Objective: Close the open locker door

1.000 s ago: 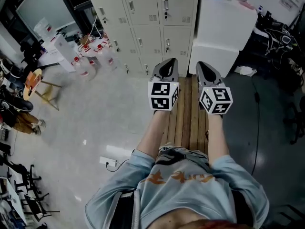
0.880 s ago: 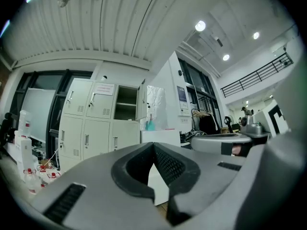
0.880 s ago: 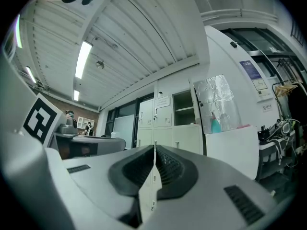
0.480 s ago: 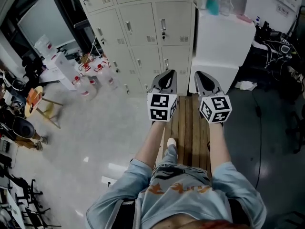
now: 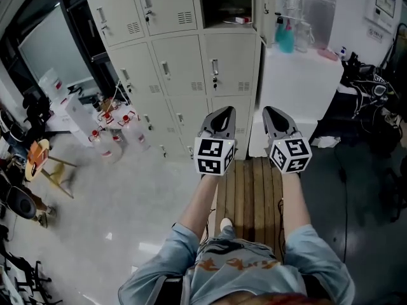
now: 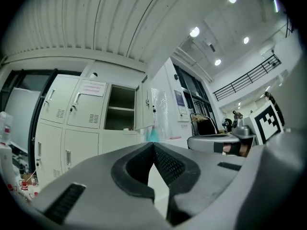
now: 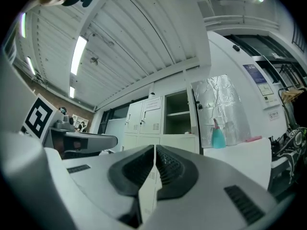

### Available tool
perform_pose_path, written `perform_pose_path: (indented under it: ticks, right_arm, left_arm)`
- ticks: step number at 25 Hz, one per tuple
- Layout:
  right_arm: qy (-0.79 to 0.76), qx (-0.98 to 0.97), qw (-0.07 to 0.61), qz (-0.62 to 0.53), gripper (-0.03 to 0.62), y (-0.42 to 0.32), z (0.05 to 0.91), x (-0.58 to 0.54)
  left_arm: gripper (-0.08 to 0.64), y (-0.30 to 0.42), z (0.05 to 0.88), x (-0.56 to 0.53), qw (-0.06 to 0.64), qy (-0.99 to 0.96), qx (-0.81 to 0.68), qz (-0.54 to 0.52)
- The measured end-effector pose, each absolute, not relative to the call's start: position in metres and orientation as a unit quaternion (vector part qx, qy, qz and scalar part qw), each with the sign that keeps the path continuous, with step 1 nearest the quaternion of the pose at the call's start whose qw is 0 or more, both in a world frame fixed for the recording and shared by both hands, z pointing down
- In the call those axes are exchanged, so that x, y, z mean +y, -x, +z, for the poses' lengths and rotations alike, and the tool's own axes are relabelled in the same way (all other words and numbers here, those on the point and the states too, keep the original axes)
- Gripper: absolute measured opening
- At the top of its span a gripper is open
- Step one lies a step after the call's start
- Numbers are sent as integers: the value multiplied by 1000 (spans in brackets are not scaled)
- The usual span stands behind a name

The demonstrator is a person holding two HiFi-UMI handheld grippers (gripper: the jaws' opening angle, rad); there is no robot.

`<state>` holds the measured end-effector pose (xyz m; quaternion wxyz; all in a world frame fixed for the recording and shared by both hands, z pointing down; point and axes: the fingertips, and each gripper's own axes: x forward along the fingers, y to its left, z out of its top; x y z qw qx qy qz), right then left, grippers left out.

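Both tools are held out side by side over a wooden plank walkway [image 5: 254, 189], pointing at the bank of grey lockers [image 5: 172, 68] at 12 o'clock. The left gripper [image 5: 224, 110] is clenched: its own view shows the two dark ribbed pads meeting at the tips with nothing between them. The right gripper [image 5: 271, 110] is clenched the same way, its pads pressed together on nothing. The open compartment [image 5: 224, 5] sits in the top row of the lockers, straight ahead of the left gripper at 12 o'clock, with a shelf inside and a small item on the shelf that is too small to make out. The open locker door [image 5: 258, 10] stands swung out on the compartment's right side, seen almost edge-on, at about 1 o'clock from the left gripper and 12 o'clock from the right. Neither gripper touches the door; both are well apart from it. A white cabinet [image 5: 299, 81] stands just right of the lockers, with a teal spray bottle [image 5: 285, 38] on top at 1 o'clock. Clear bottles with red caps [image 5: 117, 129] cluster on the floor at 9 o'clock.
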<state>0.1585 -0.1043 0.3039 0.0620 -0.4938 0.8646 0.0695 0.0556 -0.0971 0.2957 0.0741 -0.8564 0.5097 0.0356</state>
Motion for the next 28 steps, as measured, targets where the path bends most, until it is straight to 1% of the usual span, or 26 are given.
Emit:
perform_pose_path:
  ticks: [5,8,10,13,24,25,26,28]
  right_arm:
    - [503,858,57,82,31,-153,286,-165]
    - [507,855,72,83,31,-155,270,-198]
    - [509,853,83,82,31,-160,260,-218]
    - [520,845,79,97,31,-168,246,-247]
    - [544,818,109,153,34,-191,188,-310]
    - [543,817,114,155,39,-195,183,-313]
    - [540,818,121,156,59,-200,178,-316]
    - [534,820,132,155,123,-206,169,-323]
  left_arm:
    - [18,-52,273,-153,91,862,497,40]
    - [18,-48,260,-183,101,864,491,45]
    - [18,-44,256,-202,102,865,489,51]
    - [18,-43,252,-231,95,870,481,57]
    - [18,-68,231,-304,116,893,433,49]
    - [18,-71,227,-305,115,897,424,55]
    - [18,-74,222,-305,116,900,415,64]
    - [18,-74,212,-308,122,902,407,74]
